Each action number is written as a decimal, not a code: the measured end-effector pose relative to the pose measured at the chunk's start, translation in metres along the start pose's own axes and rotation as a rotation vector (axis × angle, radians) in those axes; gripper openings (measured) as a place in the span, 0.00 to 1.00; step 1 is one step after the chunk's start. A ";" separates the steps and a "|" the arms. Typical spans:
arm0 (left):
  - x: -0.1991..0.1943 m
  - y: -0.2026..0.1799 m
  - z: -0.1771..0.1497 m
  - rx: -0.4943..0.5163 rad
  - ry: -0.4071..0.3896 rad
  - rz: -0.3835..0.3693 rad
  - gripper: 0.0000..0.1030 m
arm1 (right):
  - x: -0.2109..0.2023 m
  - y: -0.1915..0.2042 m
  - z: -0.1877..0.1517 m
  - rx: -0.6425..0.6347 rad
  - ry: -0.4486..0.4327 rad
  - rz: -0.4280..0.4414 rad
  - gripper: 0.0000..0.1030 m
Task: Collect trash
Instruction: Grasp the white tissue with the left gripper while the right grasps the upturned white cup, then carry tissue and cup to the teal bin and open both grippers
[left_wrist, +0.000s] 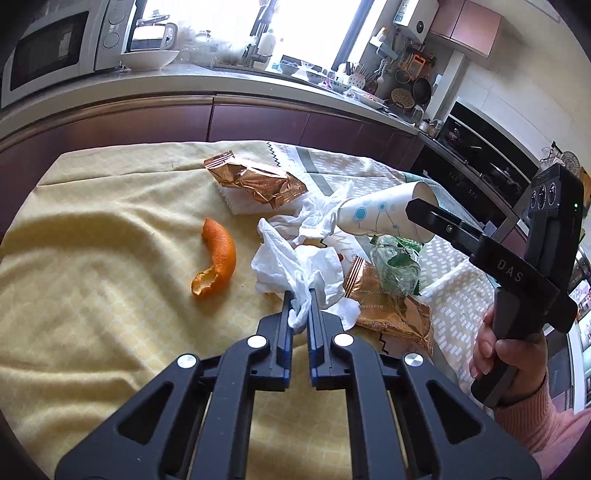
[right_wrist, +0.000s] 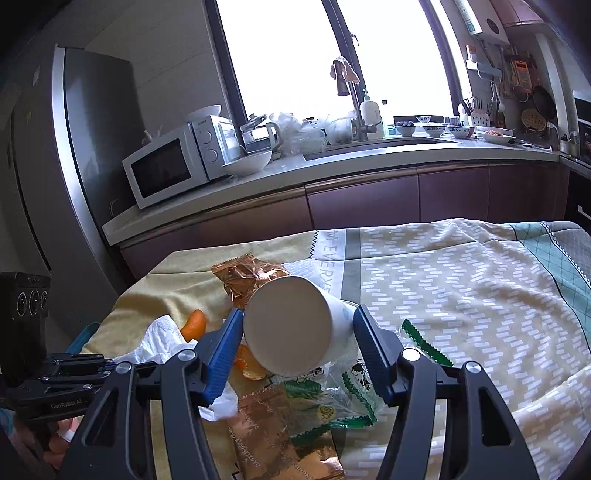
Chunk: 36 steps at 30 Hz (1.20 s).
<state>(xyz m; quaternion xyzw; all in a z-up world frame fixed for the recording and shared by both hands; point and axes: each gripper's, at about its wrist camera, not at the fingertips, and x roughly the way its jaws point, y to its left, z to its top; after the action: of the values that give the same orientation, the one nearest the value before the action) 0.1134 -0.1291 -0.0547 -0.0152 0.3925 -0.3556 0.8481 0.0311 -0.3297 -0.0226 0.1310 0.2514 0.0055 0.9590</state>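
On the yellow patterned cloth (left_wrist: 92, 266) covering the table, trash lies in a loose heap. Left gripper (left_wrist: 299, 306) is pinched nearly closed on the near corner of a crumpled white tissue (left_wrist: 295, 266); it looks weightless, soft and easy to tear, so a bunched fold is the best place to grab. Right gripper (right_wrist: 299, 332) holds a white paper cup with blue dots (right_wrist: 291, 325) tipped on its side, pads (right_wrist: 227, 347) against its walls, jaws about half spread. Cup is light and crushable, so grip gently near the stiffer rim. Curled orange peel (left_wrist: 218, 258) lies apart to the left: firm, slightly slick. Copper foil wrappers (left_wrist: 255, 181) and a clear green-edged plastic wrapper (right_wrist: 332, 395) sit beside the tissue; they are thin and slippery, so pinch a crimped edge.
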 end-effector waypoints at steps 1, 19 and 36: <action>-0.006 0.001 0.000 -0.001 -0.009 0.000 0.07 | -0.003 0.000 0.001 0.004 -0.004 0.005 0.58; -0.106 0.039 -0.028 -0.049 -0.141 0.072 0.07 | -0.028 0.033 0.010 0.020 -0.039 0.207 0.58; -0.194 0.094 -0.064 -0.127 -0.229 0.252 0.07 | 0.013 0.142 0.002 -0.081 0.087 0.522 0.58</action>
<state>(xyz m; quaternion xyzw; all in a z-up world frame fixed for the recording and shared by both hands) 0.0407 0.0762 -0.0005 -0.0598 0.3140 -0.2166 0.9224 0.0509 -0.1916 0.0090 0.1524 0.2496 0.2682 0.9179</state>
